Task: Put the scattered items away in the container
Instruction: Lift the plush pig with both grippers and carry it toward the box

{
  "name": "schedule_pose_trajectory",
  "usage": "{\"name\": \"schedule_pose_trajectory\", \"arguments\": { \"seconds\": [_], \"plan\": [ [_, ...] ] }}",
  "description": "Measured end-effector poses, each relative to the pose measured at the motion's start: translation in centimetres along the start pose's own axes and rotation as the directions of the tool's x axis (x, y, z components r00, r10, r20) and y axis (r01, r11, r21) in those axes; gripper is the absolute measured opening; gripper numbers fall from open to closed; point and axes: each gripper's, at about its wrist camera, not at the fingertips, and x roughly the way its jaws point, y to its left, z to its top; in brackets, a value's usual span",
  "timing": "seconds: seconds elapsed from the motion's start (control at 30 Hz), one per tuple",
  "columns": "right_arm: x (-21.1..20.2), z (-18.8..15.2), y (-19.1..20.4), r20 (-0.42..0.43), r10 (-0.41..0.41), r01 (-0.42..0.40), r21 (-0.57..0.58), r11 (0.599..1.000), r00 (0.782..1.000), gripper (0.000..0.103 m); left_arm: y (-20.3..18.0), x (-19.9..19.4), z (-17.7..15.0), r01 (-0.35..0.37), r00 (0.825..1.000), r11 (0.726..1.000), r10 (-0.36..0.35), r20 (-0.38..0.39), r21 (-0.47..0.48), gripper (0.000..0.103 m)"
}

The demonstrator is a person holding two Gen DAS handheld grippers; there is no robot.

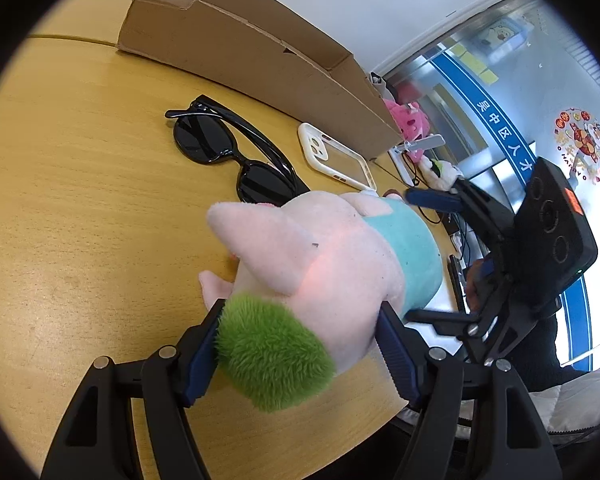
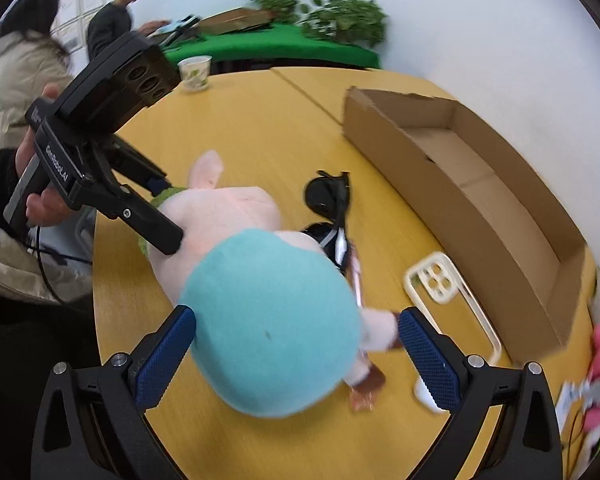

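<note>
A pink plush pig (image 1: 320, 248) in a teal shirt with a green tuft lies on the wooden table (image 1: 80, 220). My left gripper (image 1: 298, 340) is shut on its head end, at the green tuft. My right gripper (image 2: 296, 340) is open, its jaws on either side of the pig's teal body (image 2: 272, 320); it also shows in the left wrist view (image 1: 436, 256). Black sunglasses (image 1: 228, 152) and a white phone case (image 1: 336, 156) lie beyond the pig. The open cardboard box (image 2: 480, 196) stands behind them, nothing visible inside it.
A paper cup (image 2: 195, 73) stands at the table's far edge. Pink plush items (image 1: 406, 120) lie past the box end. Two people (image 2: 112, 20) stand at the left, by a green-covered table with plants. The table edge runs close to my right gripper.
</note>
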Motion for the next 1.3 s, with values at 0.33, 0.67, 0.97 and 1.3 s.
{"name": "schedule_pose_trajectory", "arguments": {
  "seconds": [0.33, 0.67, 0.97, 1.3],
  "plan": [
    [2.1, -0.7, 0.1, 0.02, 0.053, -0.055, 0.076, 0.996, 0.998, 0.096, -1.0, -0.4, 1.1, -0.05, 0.999, 0.999, 0.05, 0.018, 0.012, 0.068],
    [-0.7, 0.0, -0.3, 0.115, -0.033, 0.009, 0.202, 0.979, 0.993, 0.09, -3.8, -2.5, 4.2, -0.091, 0.995, 0.99, 0.086, 0.048, 0.111, 0.063],
    [-6.3, 3.7, -3.2, 0.216, -0.196, 0.135, 0.268, 0.954, 0.956, 0.09, -9.0, -5.0, 10.3, -0.107, 0.986, 0.954, 0.066, 0.153, 0.28, 0.062],
    [-11.4, 9.0, -5.9, 0.311, -0.348, 0.265, 0.281, 0.923, 0.884, 0.089, -13.8, -8.6, 16.5, -0.16, 0.958, 0.895, 0.039, 0.285, 0.417, 0.062]
  ]
}}
